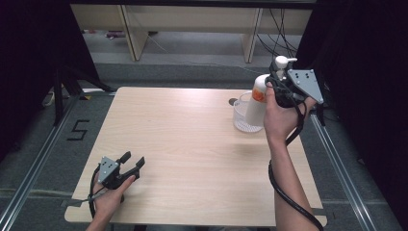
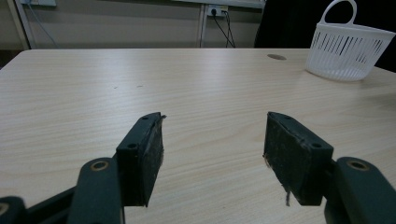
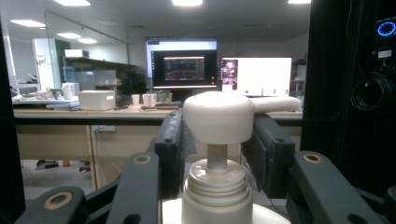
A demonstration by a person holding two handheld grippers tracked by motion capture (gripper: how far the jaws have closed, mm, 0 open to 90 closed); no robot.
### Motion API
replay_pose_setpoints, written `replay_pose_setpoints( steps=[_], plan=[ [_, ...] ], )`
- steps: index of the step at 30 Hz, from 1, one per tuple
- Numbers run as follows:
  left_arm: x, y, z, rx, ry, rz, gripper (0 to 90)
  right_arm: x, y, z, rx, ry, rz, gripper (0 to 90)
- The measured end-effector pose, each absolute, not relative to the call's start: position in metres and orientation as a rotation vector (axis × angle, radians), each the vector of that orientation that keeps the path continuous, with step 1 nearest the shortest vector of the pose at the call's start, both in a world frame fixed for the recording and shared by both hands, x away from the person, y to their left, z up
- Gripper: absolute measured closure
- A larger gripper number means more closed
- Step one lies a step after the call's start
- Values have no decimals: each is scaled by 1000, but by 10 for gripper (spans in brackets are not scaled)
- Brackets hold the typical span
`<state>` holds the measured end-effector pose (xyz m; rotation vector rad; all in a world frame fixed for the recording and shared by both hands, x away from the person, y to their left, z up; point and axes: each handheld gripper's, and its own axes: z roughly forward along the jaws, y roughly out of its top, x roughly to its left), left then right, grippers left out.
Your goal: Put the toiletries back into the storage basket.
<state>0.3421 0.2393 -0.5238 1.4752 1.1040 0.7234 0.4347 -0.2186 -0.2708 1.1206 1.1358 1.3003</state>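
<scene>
step in hand: the right claw (image 1: 280, 83) is carrying a white pump bottle (image 1: 257, 101) above the white basket (image 1: 240, 115), which is sitting on the desk (image 1: 192, 144) at about 2 o'clock; by my reading, it is being lowered in.
bottle: it is hanging upright in the air over the basket, with its foot seeming to be at or just above the rim; whether it is touching the rim i cannot tell.
right claw: it is clenching on the bottle at the neck, its pads (image 3: 173, 140) sitting either side of the pump head (image 3: 218, 116) and the stem, with the spout pointing off to 3 o'clock in the right gripper view.
left claw: the left claw (image 1: 132, 161) is lying released at about 7 o'clock on the desk, its jaws standing wide with bare wood between them; the basket (image 2: 348, 49) is showing at 1 o'clock in the left gripper view, well apart.
doing it well: the hold is sitting high on a narrow stem, so the body may be swinging; keeping the bottle plumb, centring its foot over the basket's opening and going down slowly seems wise.
risk: a foot catching the rim could be tipping the light basket.
release: opening only once the base is resting inside.
</scene>
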Motion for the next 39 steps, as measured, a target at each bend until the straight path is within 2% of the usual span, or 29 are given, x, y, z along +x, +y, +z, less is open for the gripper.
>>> replay_pose_setpoints(
  steps=[39],
  plan=[
    [342, 240, -524, 1472, 1110, 721, 368, 469, -224, -263, 1133, 1131, 1283, 602]
  ],
)
